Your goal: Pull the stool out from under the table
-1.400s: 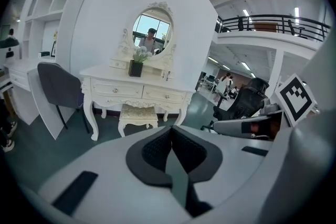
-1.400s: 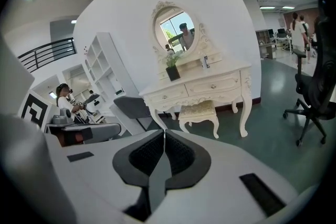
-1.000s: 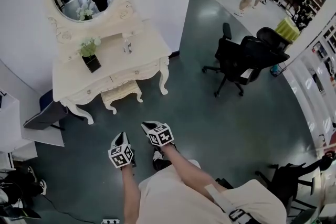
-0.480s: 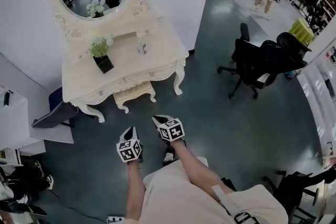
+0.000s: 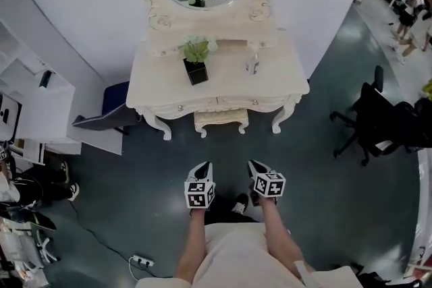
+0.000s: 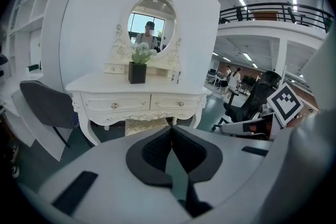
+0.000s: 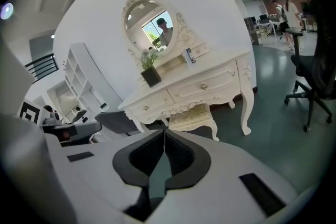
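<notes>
Left tongs (image 5: 205, 166) and right tongs (image 5: 252, 164), closed, face the stool (image 5: 221, 120).

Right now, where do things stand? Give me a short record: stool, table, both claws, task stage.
stool: tucked under the table, between its front legs
table: white; plant and bottle on top
left claw: shut, empty, short of the stool
right claw: shut, empty, short of the stool
stage: stool not yet touched

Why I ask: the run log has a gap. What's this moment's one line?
stool: untouched under table | left tool: shut, empty | right tool: shut, empty
</notes>
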Action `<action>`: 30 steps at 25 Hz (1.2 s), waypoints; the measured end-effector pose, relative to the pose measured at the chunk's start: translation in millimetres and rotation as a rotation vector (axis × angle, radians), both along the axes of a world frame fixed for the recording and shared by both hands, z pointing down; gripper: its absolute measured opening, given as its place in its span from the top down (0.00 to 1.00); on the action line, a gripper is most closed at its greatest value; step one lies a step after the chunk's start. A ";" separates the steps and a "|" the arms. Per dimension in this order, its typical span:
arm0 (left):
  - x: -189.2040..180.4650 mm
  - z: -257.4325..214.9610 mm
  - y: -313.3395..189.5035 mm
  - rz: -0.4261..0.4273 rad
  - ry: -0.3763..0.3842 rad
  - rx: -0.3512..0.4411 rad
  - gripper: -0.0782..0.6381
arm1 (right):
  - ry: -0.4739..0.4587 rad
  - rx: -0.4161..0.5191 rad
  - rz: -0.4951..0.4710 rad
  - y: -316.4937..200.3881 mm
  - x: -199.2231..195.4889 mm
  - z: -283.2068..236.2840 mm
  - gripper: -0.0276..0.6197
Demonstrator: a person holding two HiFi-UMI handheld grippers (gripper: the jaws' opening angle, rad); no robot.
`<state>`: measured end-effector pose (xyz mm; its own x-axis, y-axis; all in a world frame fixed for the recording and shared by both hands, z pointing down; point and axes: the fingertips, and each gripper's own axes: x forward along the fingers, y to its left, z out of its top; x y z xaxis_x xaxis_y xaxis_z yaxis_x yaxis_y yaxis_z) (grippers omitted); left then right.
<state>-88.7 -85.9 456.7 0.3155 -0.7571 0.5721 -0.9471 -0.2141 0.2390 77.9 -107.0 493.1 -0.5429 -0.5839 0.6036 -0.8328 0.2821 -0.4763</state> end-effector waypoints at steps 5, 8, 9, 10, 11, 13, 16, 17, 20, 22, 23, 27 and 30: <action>-22.1 24.2 -14.2 -0.018 -0.013 -0.049 0.87 | 0.021 -0.031 0.037 -10.5 9.0 20.6 0.89; -36.2 40.8 -29.7 -0.019 -0.011 -0.076 0.87 | 0.044 -0.050 0.039 -23.7 8.5 33.9 0.89; -39.7 46.1 -36.6 -0.019 -0.011 -0.082 0.87 | 0.052 -0.054 0.040 -30.0 9.1 37.7 0.89; -42.6 50.8 -44.6 -0.020 -0.008 -0.087 0.87 | 0.060 -0.057 0.041 -37.5 9.7 40.8 0.89; -45.0 55.1 -53.8 -0.024 -0.001 -0.091 0.87 | 0.067 -0.059 0.041 -46.3 10.1 43.1 0.89; -50.3 63.1 -73.7 -0.035 0.015 -0.095 0.87 | 0.081 -0.067 0.038 -64.6 7.2 46.8 0.89; -59.5 79.6 -98.8 -0.033 0.023 -0.106 0.87 | 0.104 -0.088 0.003 -84.7 -8.5 58.9 0.89; -61.3 85.5 -107.0 -0.027 0.022 -0.108 0.87 | 0.113 -0.097 -0.017 -90.8 -15.3 64.6 0.89; -67.4 103.0 -130.1 -0.009 0.018 -0.116 0.87 | 0.111 -0.112 -0.088 -110.1 -41.4 79.8 0.89; -78.6 116.0 -135.1 0.015 -0.012 -0.128 0.87 | 0.093 -0.128 -0.130 -115.2 -64.1 89.1 0.89; -85.8 122.9 -136.2 0.031 -0.037 -0.131 0.87 | 0.088 -0.134 -0.144 -117.8 -74.9 93.9 0.89; -96.4 146.0 -163.2 0.061 -0.071 -0.134 0.87 | 0.105 -0.110 -0.159 -156.6 -89.4 109.1 0.89; -103.5 178.9 -177.5 0.049 -0.086 -0.140 0.87 | 0.115 -0.084 -0.162 -181.8 -92.8 127.0 0.89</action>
<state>-192.2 -263.4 635.7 0.2954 -0.6531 0.6973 -0.9546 -0.2314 0.1877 -15.0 -288.8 620.0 -0.5499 -0.4399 0.7100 -0.8304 0.3797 -0.4079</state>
